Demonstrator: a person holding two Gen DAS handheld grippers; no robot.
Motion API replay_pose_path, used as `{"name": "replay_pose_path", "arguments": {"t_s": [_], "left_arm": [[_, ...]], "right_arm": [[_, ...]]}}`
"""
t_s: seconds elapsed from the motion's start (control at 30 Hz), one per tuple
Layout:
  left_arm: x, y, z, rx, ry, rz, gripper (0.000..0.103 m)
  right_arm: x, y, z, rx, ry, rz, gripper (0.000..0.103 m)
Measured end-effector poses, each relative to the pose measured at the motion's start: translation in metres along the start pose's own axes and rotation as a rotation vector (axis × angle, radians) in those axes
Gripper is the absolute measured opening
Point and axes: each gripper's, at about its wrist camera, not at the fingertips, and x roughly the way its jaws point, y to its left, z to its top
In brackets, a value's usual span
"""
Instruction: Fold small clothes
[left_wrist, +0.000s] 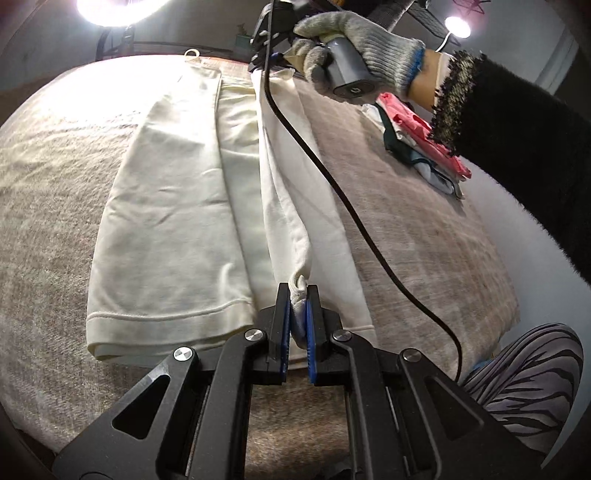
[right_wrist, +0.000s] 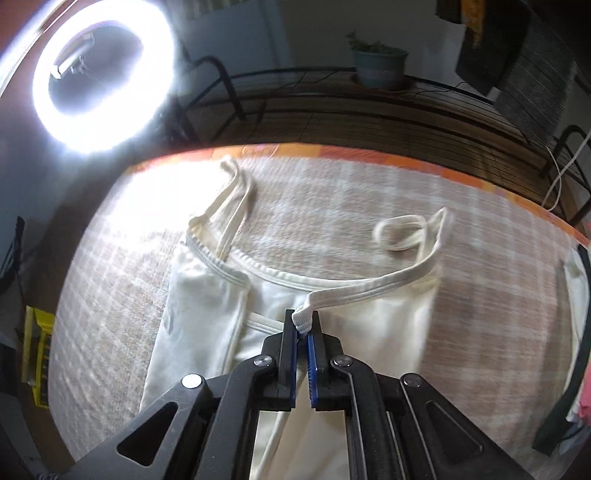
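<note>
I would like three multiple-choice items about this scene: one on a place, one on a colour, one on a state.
1. Where does the pile of coloured clothes lie?
A. right of the cream strappy top
B. on it
C. left of it

2. What colour are the gripper pads?
A. red
B. blue
C. green

3. How is the left gripper?
A. wide open
B. shut on nothing
C. shut on the top's hem

Key: 1 A, the pile sits beyond the top's right edge; 2 B, blue strips line the fingers; 3 C, cloth is pinched between them.

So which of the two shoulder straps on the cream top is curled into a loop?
The right-hand strap in the right wrist view, curled into a loop on the blanket. The left strap lies straighter, running out toward the ring light.
</note>
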Motion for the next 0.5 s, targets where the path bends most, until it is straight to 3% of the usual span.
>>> {"name": "replay_pose_path", "arguments": {"t_s": [0.17, 0.2, 0.23, 0.33, 0.5], "left_arm": [[0.006, 0.002, 0.001, 0.000, 0.030, -0.008, 0.005], [0.005, 0.003, 0.001, 0.000, 0.029, -0.007, 0.005], [0.003, 0.004, 0.001, -0.001, 0.031, -0.008, 0.005], [-0.004, 0.005, 0.002, 0.011, 0.026, -0.008, 0.011], [-0.032, 0.015, -0.006, 0.033, -0.001, 0.005, 0.012]], "right_arm": [[0.022, 0.004, -0.006, -0.017, 0.030, 0.003, 0.009], [0.020, 0.001, -0.008, -0.006, 0.024, 0.024, 0.023], [0.015, -0.002, -0.011, 0.006, 0.014, 0.047, 0.028], [-0.012, -0.019, -0.026, 0.053, -0.029, 0.107, 0.029], [-0.080, -0.050, -0.070, 0.114, -0.125, 0.158, 0.030]]}}
